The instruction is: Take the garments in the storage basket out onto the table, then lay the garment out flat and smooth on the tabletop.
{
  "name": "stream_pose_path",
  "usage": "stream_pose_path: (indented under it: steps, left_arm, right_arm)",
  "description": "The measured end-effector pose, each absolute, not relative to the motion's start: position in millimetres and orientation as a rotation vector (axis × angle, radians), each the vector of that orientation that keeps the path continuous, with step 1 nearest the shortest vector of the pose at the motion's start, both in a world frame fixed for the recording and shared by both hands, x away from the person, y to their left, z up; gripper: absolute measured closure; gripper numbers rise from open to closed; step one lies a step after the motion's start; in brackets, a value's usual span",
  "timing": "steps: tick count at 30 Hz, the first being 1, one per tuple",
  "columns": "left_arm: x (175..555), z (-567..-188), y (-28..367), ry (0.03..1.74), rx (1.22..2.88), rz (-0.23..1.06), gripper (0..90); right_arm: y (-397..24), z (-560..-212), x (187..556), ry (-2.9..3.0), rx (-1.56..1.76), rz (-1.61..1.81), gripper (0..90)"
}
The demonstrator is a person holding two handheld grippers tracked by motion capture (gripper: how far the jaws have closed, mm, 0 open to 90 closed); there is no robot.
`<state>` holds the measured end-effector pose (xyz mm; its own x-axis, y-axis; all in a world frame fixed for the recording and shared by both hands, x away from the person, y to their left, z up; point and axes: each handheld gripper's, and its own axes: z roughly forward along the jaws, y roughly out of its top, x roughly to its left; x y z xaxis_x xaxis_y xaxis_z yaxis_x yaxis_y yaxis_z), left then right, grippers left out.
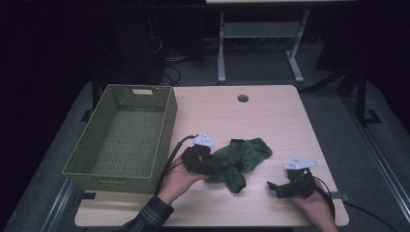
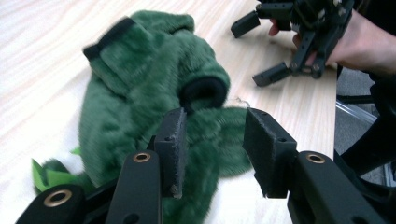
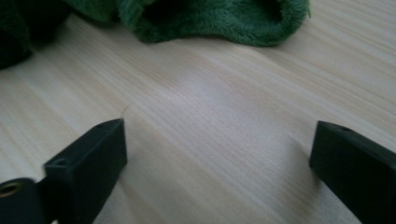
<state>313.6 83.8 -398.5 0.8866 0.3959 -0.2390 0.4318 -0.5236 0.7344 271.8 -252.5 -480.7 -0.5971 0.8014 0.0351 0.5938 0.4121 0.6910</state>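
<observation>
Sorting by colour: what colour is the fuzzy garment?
Dark green with black trim; the garment shows best in the left gripper view.

The left gripper (image 1: 220, 166) sits at the near-left edge of the green garment (image 1: 241, 157), carried by the left hand (image 1: 181, 176), whose plaid-sleeved forearm comes up from the bottom. In the left gripper view its 2 jaws stand partly apart above the garment's fuzzy cloth, pads clear of it. The right gripper (image 1: 273, 186) rests well to the right of the garment, held low by the right hand (image 1: 314, 200), pointing left toward it. Its 2 jaws are spread wide over bare wood, with nothing between them.
</observation>
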Motion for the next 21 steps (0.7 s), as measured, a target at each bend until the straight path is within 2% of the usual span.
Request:
stream_pose_path:
  steps: [9, 15, 21]
  left_arm:
    - [292.1, -425.5, 79.9, 0.601, 2.233, -0.082, 56.8]
    - [297.0, -441.1, 73.3, 0.614, 2.291, 0.002, 51.6]
    - [304.8, -453.2, 69.7, 0.615, 2.332, 0.018, 51.9]
  right_arm:
    - [-243.9, -472.5, 263.9, 2.412, 1.181, 1.066, 13.5]
    - [-232.1, -469.6, 260.1, 2.449, 1.136, 1.142, 15.2]
    - [-214.5, -466.8, 257.0, 2.503, 1.068, 1.236, 20.3]
